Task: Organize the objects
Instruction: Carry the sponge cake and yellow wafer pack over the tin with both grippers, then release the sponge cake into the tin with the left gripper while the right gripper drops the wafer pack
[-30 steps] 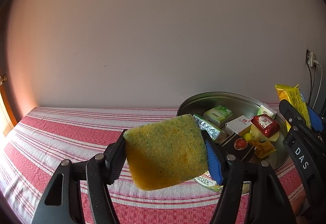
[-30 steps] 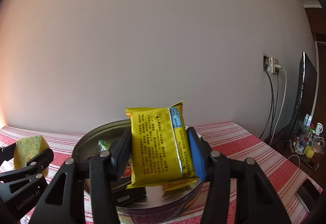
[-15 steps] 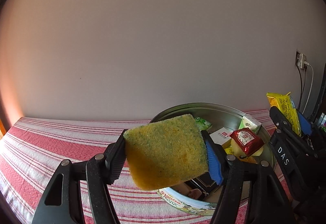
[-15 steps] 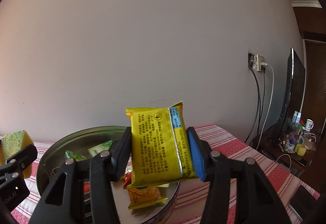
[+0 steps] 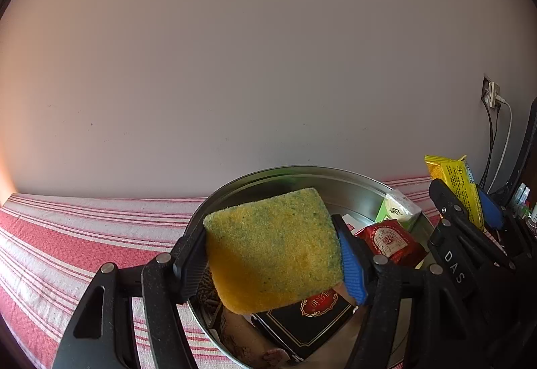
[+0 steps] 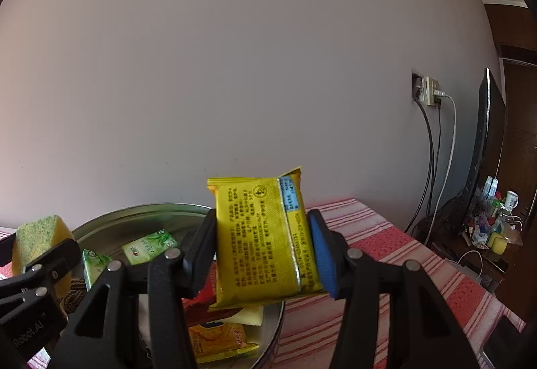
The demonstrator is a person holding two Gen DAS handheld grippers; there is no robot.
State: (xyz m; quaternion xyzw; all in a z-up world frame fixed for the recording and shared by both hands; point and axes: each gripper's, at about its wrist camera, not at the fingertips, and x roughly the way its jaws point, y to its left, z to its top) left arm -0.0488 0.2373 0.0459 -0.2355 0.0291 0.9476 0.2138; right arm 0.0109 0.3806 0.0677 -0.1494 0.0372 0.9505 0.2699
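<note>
My left gripper (image 5: 272,255) is shut on a yellow-green sponge (image 5: 272,244), held tilted above the near left part of a round metal tin (image 5: 302,172). My right gripper (image 6: 261,248) is shut on a yellow snack packet (image 6: 261,234), upright, over the tin's (image 6: 141,213) right side. In the left wrist view the right gripper (image 5: 466,208) with the packet (image 5: 453,177) stands at the far right. The right wrist view shows the sponge (image 6: 37,234) in the left gripper (image 6: 33,271) at the far left.
The tin holds a red sachet (image 5: 389,239), a black box (image 5: 305,322), green packs (image 6: 147,246), an orange biscuit pack (image 6: 218,340). It sits on a red-and-white striped cloth (image 5: 67,234) against a plain wall. At right are a wall socket with cables (image 6: 429,93), a dark screen (image 6: 486,147) and clutter.
Both grippers have shifted across the table toward the tin, still holding sponge and packet. The tin now lies directly under the sponge, and more of the room at right has come into view.
</note>
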